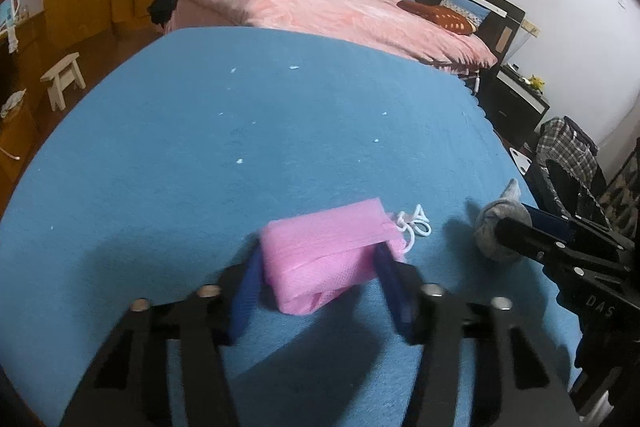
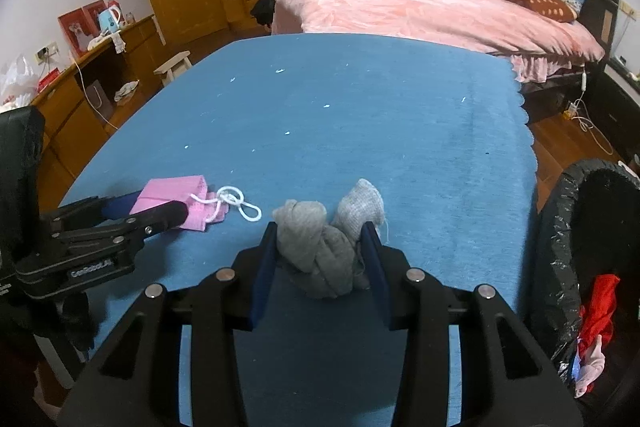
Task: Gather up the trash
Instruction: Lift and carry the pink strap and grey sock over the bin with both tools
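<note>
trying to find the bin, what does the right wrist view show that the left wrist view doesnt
Only the right wrist view shows inside the black-lined bin, with red trash in it, beside the blue cloth.

Only the left wrist view shows a plaid garment.

Both show the pink mesh bag between the left gripper fingers and the grey sock bundle between the right gripper fingers.

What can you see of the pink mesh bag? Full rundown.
The pink mesh bag is a soft, net-like pouch folded into a blocky bundle, with a white drawstring looped and knotted at one end. It lies on the blue cloth, left of the grey socks. The left claw straddles it, blue pads against both sides; whether it is lifted can't be told.
</note>
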The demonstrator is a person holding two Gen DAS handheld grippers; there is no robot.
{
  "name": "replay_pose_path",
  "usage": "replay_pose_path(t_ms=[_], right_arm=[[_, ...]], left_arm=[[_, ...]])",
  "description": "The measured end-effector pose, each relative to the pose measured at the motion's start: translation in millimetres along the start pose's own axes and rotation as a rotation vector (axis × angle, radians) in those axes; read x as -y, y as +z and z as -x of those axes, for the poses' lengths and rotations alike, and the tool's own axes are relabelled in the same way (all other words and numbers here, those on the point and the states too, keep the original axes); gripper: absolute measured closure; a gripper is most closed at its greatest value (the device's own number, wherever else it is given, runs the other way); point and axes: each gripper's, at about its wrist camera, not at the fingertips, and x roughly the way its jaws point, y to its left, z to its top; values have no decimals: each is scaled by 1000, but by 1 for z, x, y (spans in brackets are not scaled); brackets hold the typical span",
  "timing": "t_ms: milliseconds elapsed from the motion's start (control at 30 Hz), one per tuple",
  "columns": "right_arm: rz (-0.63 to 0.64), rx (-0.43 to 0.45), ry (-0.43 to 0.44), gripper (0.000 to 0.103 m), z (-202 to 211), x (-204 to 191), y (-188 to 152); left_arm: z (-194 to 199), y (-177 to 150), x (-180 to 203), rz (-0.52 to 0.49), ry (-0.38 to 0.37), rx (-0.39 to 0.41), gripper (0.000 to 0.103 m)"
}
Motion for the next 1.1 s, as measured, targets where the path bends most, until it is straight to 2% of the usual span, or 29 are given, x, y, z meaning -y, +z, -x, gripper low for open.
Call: replay_pose_path(t_ms=[133, 233, 633, 1100], right_arm=[[3, 3, 3, 63, 0, 1, 2], [1, 4, 3, 63, 1, 1, 2], [-19, 77, 5, 63, 30, 13, 20], [-46, 193, -23, 63, 91, 38, 37]], left_arm=[[2, 4, 5, -13, -2, 16, 87], [5, 6, 8, -13, -9, 33, 91], [28, 30, 33, -52, -15, 109, 95], [55, 56, 87, -102, -61, 191, 95]])
